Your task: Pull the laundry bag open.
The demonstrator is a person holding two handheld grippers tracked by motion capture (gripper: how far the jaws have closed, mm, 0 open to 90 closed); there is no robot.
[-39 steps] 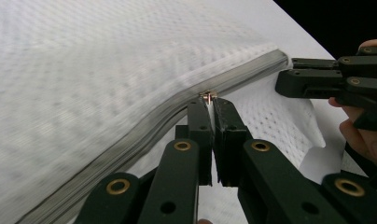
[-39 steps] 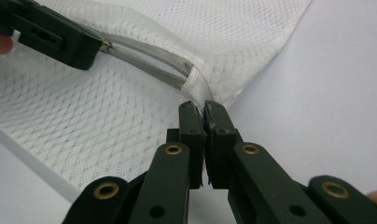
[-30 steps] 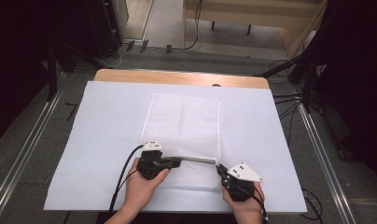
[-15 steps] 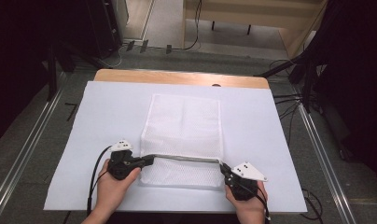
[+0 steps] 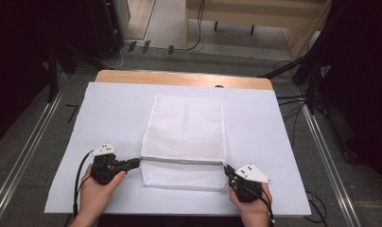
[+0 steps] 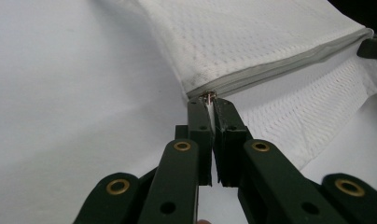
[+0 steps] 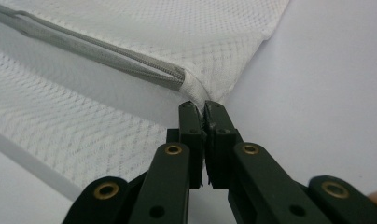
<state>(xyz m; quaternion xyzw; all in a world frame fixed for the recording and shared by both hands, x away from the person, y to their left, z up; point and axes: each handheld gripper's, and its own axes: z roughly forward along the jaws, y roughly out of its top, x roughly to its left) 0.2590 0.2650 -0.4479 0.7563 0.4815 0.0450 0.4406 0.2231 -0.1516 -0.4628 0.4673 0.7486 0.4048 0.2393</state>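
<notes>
A white mesh bag (image 5: 186, 127) with a grey zipper (image 5: 182, 161) lies on the white sheet, its near part raised off the surface. My left gripper (image 5: 137, 163) is shut on the small metal zipper pull (image 6: 208, 96) at the bag's left end. In the left gripper view the mesh bag (image 6: 252, 42) stretches away to the right from my left gripper (image 6: 211, 101). My right gripper (image 5: 226, 169) is shut on the bag's right corner. The right gripper view shows my right gripper (image 7: 205, 108) pinching that fabric corner (image 7: 196, 88) just past the zipper (image 7: 98, 49) end.
A white sheet (image 5: 108, 113) covers most of the wooden table (image 5: 179, 78). Cables trail from both grippers toward the near edge. Metal rails (image 5: 23, 151) run along the floor on both sides, with dark equipment and cables beyond the table.
Both grippers have pulled toward the near edge and apart; the left one moved left. The zipper edge is drawn taut between them and the bag has slid nearer.
</notes>
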